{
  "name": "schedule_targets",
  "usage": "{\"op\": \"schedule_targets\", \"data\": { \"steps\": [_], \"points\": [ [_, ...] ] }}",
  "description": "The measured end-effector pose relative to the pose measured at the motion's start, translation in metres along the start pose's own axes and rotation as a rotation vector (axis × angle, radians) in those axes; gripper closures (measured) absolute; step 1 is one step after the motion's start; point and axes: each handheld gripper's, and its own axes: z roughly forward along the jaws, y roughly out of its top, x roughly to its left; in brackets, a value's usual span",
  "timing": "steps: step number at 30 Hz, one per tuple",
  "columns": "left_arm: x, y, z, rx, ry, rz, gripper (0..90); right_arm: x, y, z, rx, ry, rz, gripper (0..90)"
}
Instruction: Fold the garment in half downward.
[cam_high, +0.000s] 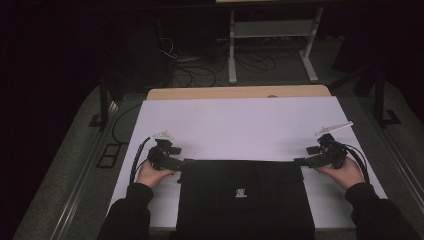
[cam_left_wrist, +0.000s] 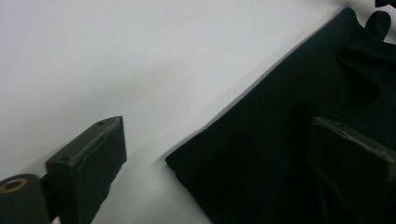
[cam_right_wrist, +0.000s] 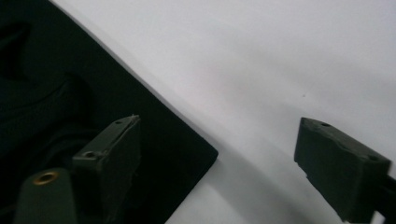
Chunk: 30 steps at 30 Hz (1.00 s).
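Black folded garment (cam_high: 245, 200) flat on the white table (cam_high: 240, 125) at its near edge, left gripper (cam_high: 181, 162) at its far-left corner, right gripper (cam_high: 299, 161) at its far-right corner, each gripper's fingers apart, straddling a corner of the cloth, not clamped.

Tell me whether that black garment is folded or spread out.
Folded: the black garment lies flat as a neat rectangle with straight edges and square corners on the white table.

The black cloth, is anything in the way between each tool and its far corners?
Nothing visible. The left tool and right tool sit right at the black cloth's far corners, jaws open astride them on the white table.
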Motion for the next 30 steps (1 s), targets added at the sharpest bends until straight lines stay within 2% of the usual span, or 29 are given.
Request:
{"op": "schedule_targets", "data": {
  "steps": [5, 9, 11, 17, 21, 26, 30],
  "points": [
    [0.0, -0.002, 0.001, 0.013, -0.016, 0.005, 12.1, 0.002, -0.002, 0.002, 0.015, 0.019, -0.027, 28.7],
    [0.003, -0.004, 0.002, 0.023, -0.025, -0.008, 15.3, 0.003, -0.002, 0.003, 0.015, 0.024, -0.037, 38.2],
    [0.005, -0.006, 0.001, 0.018, -0.037, -0.021, 21.3, 0.002, -0.003, 0.004, 0.025, 0.027, -0.039, 41.7],
    [0.01, -0.01, -0.001, 0.018, -0.003, 0.005, 32.0, 0.001, -0.005, 0.008, 0.045, 0.039, -0.043, 49.2],
    [0.013, -0.01, 0.0, 0.014, 0.0, 0.022, 37.8, 0.002, -0.006, 0.012, 0.067, 0.052, -0.051, 53.1],
    [0.015, -0.01, 0.001, 0.011, -0.008, 0.036, 45.0, 0.003, -0.006, 0.014, 0.072, 0.072, -0.055, 62.3],
    [0.013, -0.011, 0.003, 0.018, -0.033, 0.047, 52.5, 0.002, -0.007, 0.015, 0.071, 0.08, -0.04, 67.2]
  ]
}}
